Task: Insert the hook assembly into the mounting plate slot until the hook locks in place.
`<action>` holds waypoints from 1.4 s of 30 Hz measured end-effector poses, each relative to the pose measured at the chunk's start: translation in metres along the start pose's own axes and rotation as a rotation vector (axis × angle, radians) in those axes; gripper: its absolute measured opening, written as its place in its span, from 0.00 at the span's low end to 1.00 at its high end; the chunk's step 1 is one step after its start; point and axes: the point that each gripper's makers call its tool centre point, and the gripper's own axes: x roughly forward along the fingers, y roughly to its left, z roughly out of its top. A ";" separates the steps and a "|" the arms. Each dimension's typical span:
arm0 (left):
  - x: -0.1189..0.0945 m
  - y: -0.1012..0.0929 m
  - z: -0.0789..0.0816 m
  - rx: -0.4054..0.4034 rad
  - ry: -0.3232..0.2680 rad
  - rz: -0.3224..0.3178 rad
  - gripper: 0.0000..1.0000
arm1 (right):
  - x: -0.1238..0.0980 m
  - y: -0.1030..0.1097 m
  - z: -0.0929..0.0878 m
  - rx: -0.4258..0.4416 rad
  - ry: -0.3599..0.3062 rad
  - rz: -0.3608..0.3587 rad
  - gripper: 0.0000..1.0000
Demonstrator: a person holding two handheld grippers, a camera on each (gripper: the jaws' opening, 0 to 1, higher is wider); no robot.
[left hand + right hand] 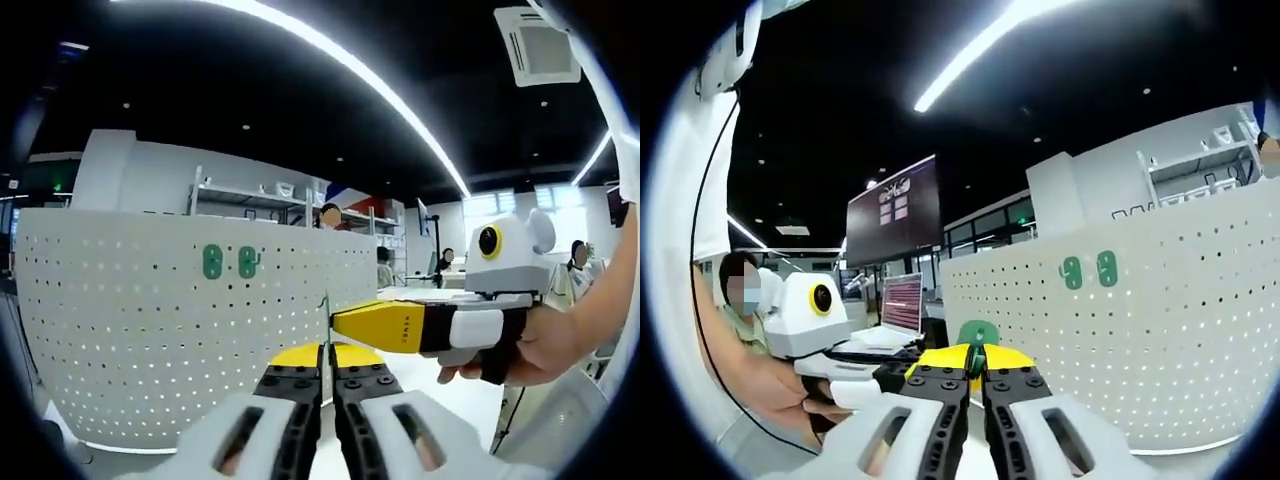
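Both tools are held up in the air in front of a curved white pegboard panel. From the left gripper view, the left tool (325, 372) has its two black jaws drawn almost together, with a thin green hook piece (324, 318) standing up edge-on from between the tips. It looks pinched there, though the grip itself is too small to be sure of. Reaching in from that tool's right comes the right tool (345, 322), its yellow tip meeting the green piece just above the left tool's jaws, with a person's hand (535, 350) wrapped around its handle.

From the right gripper view, the right tool (976, 372) has its jaws nearly closed too, and the green hook piece (978, 334) shows its rounded face just beyond the tips, seemingly caught between them. The left tool (895, 372) reaches in from the left, its black jaws ending beside that piece.

Ahead of both tools stands the perforated panel (150, 340), well apart from the jaws. Two green hook mounts (229, 262) sit side by side on its upper part, just above the level of the tools.

Beyond the right tool's left side, a laptop (902, 305) sits open on a bench.
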 end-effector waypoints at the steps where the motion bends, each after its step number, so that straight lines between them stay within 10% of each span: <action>1: 0.000 0.000 0.000 -0.001 -0.001 0.000 0.02 | 0.000 0.001 0.000 -0.003 -0.001 0.000 0.00; 19: 0.003 -0.001 -0.002 0.022 0.017 -0.026 0.06 | 0.000 -0.003 0.001 0.007 0.009 -0.005 0.00; 28: 0.003 0.000 -0.020 -0.008 0.067 -0.034 0.69 | -0.001 -0.007 -0.002 0.021 0.017 -0.017 0.00; 42: 0.000 0.006 -0.024 -0.015 0.076 -0.011 0.76 | -0.001 -0.010 -0.007 0.028 0.035 -0.032 0.00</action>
